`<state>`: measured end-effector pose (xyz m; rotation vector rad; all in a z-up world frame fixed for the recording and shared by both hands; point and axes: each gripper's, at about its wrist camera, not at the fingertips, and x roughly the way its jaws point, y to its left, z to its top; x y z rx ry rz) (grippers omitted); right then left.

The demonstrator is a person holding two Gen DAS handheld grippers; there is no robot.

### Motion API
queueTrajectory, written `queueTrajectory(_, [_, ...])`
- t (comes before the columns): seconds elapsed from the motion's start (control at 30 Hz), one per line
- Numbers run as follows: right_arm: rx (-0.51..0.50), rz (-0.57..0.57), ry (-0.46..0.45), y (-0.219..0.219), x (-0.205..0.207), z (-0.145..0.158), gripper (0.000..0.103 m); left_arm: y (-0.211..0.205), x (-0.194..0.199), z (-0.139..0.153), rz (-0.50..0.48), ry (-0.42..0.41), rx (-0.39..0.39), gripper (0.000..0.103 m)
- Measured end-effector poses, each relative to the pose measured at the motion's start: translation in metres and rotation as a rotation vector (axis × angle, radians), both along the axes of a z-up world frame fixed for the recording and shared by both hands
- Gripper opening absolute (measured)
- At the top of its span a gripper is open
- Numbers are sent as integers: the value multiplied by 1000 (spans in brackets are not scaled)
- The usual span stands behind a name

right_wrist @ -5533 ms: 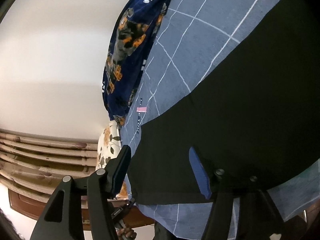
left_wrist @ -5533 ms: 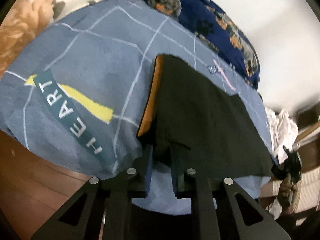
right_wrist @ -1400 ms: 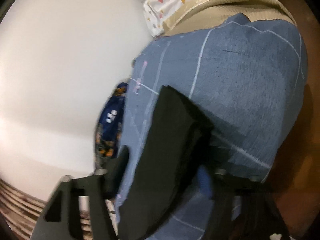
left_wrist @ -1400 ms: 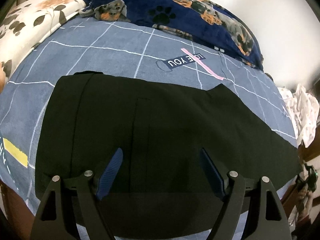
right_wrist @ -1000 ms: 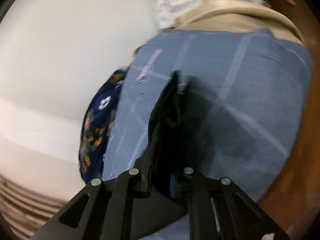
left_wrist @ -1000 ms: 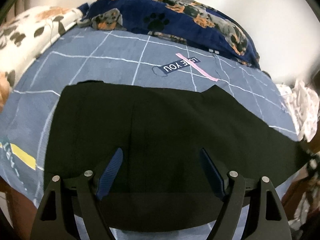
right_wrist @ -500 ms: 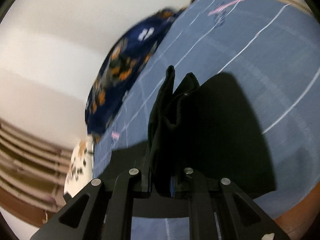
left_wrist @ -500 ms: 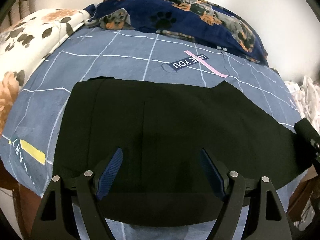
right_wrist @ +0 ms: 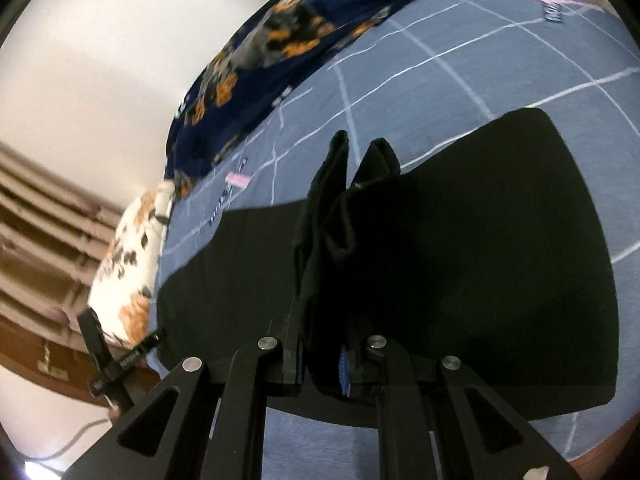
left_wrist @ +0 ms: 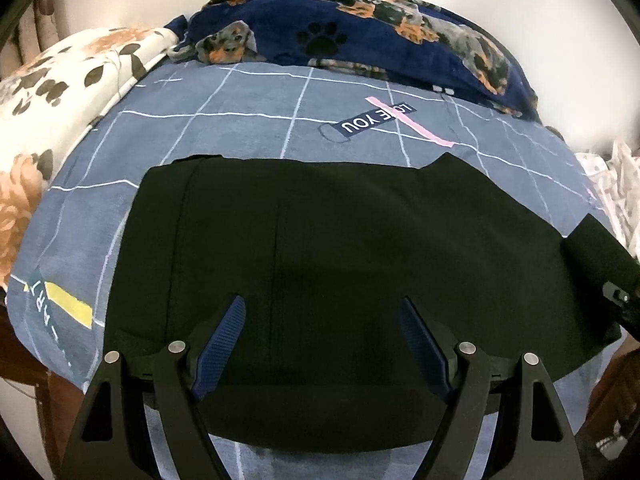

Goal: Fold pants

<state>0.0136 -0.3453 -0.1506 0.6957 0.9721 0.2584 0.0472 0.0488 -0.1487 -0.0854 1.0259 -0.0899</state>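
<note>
Black pants [left_wrist: 340, 256] lie flat across a blue checked bedsheet [left_wrist: 248, 120], waistband to the left in the left wrist view. My left gripper [left_wrist: 322, 332] is open and hovers over the near edge of the pants, holding nothing. My right gripper [right_wrist: 324, 352] is shut on the leg end of the pants [right_wrist: 332, 216], which stands bunched up between its fingers above the flat part [right_wrist: 480, 248]. The right gripper with the lifted cloth shows at the right edge of the left wrist view [left_wrist: 600, 256].
A navy dog-print blanket [left_wrist: 380, 28] lies along the far side of the bed by the white wall. A floral pillow [left_wrist: 60, 92] is at the far left. White patterned cloth [left_wrist: 616, 184] sits off the right end. Brown wood floor [left_wrist: 612, 384] lies below the bed edge.
My right gripper closed on the leg end and carries it up and over the pants toward the waistband. The left gripper stays open, nearly still, over the pants.
</note>
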Motion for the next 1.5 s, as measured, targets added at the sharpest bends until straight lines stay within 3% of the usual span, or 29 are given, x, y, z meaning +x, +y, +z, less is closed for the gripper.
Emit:
queueTrajectory(0.17, [-94,71,-15,28,1,2,13,-2,-2,2,15,-33,63,79])
queueTrajectory(0.47, [-208,146,-31,61,0,4,14,-1,-1,0,25,-31,90,79])
queueTrajectory(0.97, [-247,186,-45,76,-2,5,14,-3,-1,-5,36,-44,155,79])
queueTrajectory(1.5, [-256,203,-45,81,-2,3,14,-1,1,-11,37,-21,160,80])
